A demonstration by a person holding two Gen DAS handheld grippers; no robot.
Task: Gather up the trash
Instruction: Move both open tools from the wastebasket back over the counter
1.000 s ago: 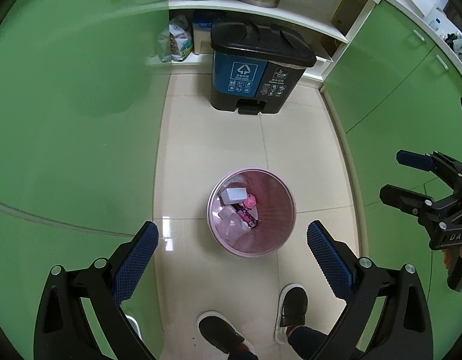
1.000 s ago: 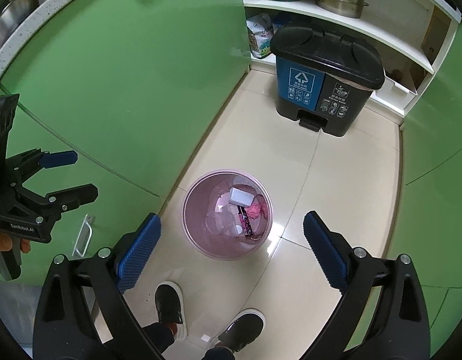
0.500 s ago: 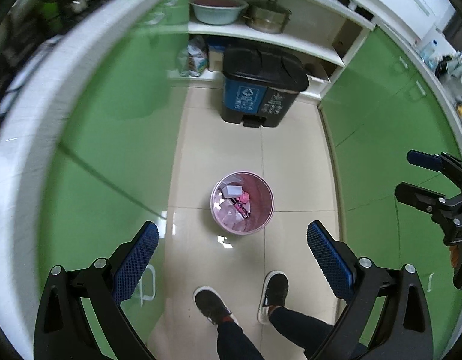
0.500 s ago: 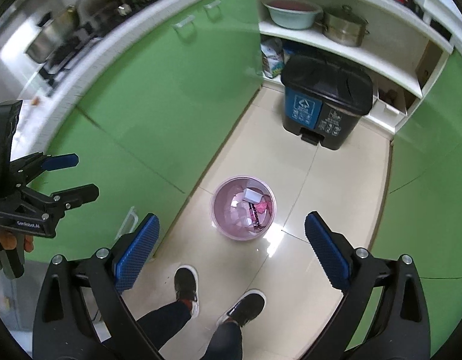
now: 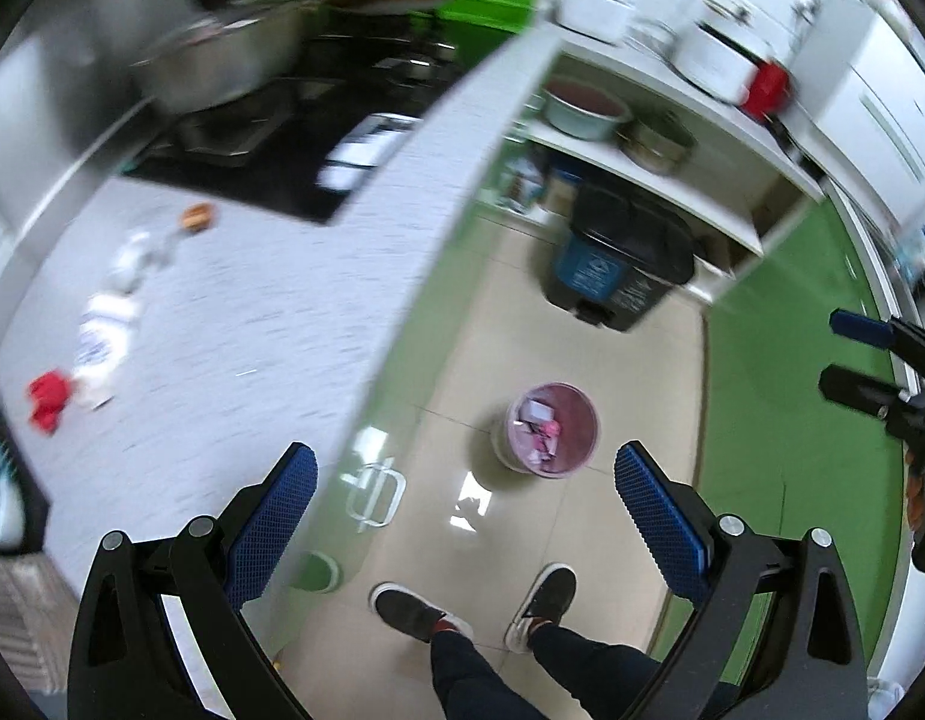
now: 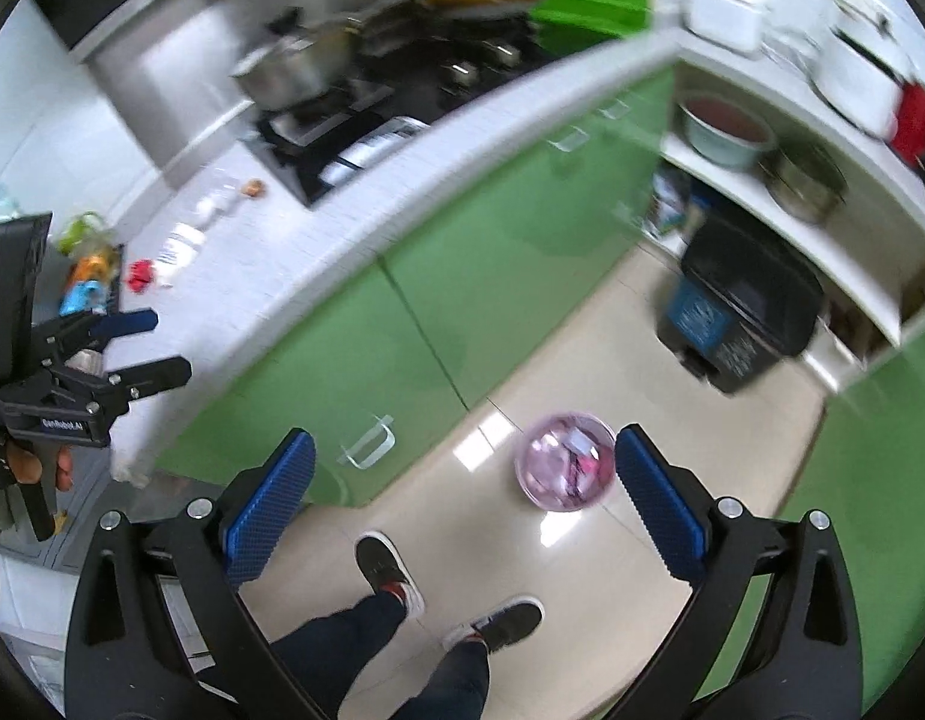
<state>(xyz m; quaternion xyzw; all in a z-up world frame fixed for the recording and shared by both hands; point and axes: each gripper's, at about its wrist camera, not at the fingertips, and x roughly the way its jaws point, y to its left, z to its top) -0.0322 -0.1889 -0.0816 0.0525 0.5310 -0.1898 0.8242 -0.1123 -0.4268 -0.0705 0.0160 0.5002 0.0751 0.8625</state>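
A pink waste bin (image 5: 551,427) with trash inside stands on the tiled floor; it also shows in the right wrist view (image 6: 567,461). On the grey countertop (image 5: 234,312) lie a red scrap (image 5: 47,397), white crumpled wrappers (image 5: 105,345) and a small orange piece (image 5: 197,217). The same litter shows in the right wrist view (image 6: 162,261). My left gripper (image 5: 462,528) is open and empty, high above the floor. My right gripper (image 6: 459,516) is open and empty too. Both views are blurred.
Green cabinets (image 6: 462,276) line both sides. A black and blue pedal bin (image 5: 618,258) stands under white shelves. A stove with a steel pot (image 5: 222,54) sits at the counter's far end. The person's feet (image 5: 474,600) are on the floor below.
Both grippers have risen from near the pink bin to above counter height. The countertop with its litter and the stove have come into view. Both stay open.
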